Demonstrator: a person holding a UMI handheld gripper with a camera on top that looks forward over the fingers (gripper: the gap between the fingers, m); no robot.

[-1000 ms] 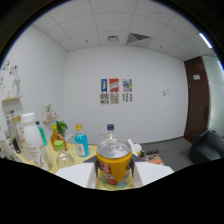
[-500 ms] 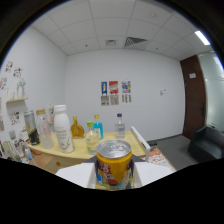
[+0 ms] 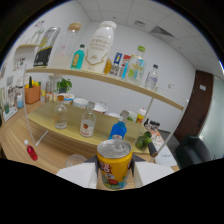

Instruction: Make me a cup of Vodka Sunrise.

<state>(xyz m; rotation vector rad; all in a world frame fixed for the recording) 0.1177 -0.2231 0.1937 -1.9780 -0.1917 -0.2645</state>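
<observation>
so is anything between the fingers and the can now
No. The yellow can already sits between the white fingers, which press on both its sides, held up clear of the table. The bottles on the tray and the shelf all lie beyond it.

Can between the fingers, shelving beyond

A can (image 3: 114,163) is held between the gripper (image 3: 114,175) fingers; bottles are ranged on the upper shelf (image 3: 115,82) behind, more on the lower table (image 3: 50,122).
</observation>
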